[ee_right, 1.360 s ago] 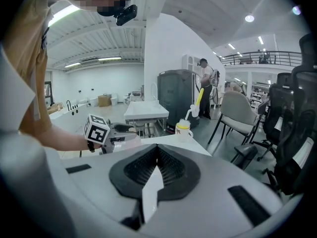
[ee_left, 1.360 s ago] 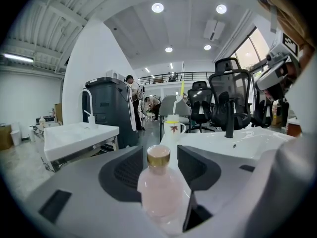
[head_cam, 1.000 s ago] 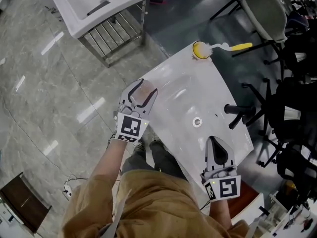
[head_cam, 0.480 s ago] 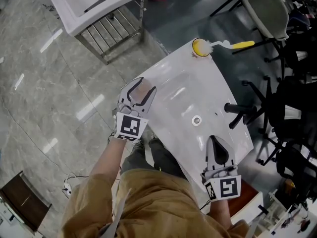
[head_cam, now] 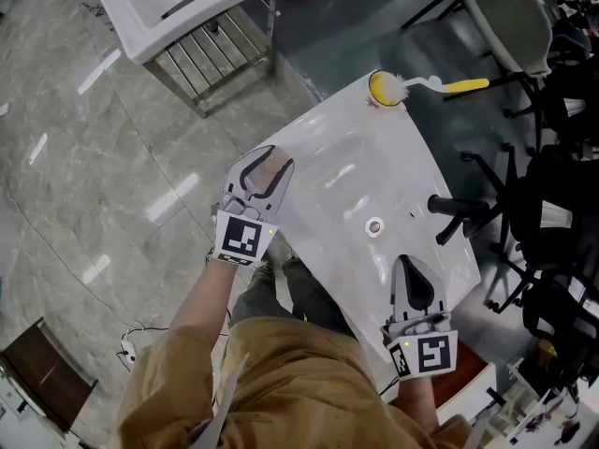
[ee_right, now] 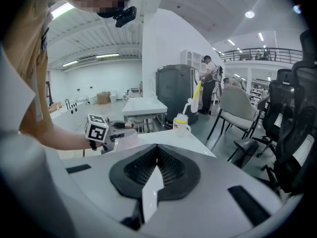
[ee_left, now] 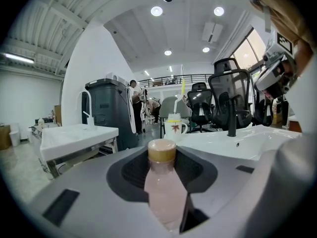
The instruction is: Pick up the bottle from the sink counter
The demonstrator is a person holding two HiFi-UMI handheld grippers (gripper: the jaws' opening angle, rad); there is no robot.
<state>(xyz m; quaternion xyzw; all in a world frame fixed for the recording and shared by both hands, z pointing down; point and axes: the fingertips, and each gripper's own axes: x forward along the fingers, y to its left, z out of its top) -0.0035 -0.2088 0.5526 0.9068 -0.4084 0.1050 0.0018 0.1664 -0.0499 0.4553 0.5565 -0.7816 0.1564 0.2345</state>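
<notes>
Bottle [ee_left: 163, 187] stands upright at the 9 o'clock edge of the white sink counter [head_cam: 393, 166] in the head view, between the jaws of the left gripper [head_cam: 276, 159]. Those jaws are closing around it. They flank the body closely, but a firm pinch isn't evident yet.

The bottle is small and plastic-looking, with a smooth translucent pinkish body that tapers to a narrow shoulder under a tan round cap [ee_left: 162, 150]. Likely light, fairly stiff and a bit slick, and probably tippy since it sits near the counter edge. Best hold is on the wider body below the shoulder, not the cap, where the ribbed dark pads can bite.

Right gripper [head_cam: 404, 266] rests at 5 o'clock on the counter, jaws together, nothing in them.

The counter is glossy, ceramic-looking and hard, with its drain [head_cam: 374, 225] at centre. Black matte faucet [head_cam: 454, 211] at 3 o'clock. White mug [head_cam: 382, 88] at 12 o'clock holds a brush with a yellow handle [head_cam: 459, 86].
</notes>
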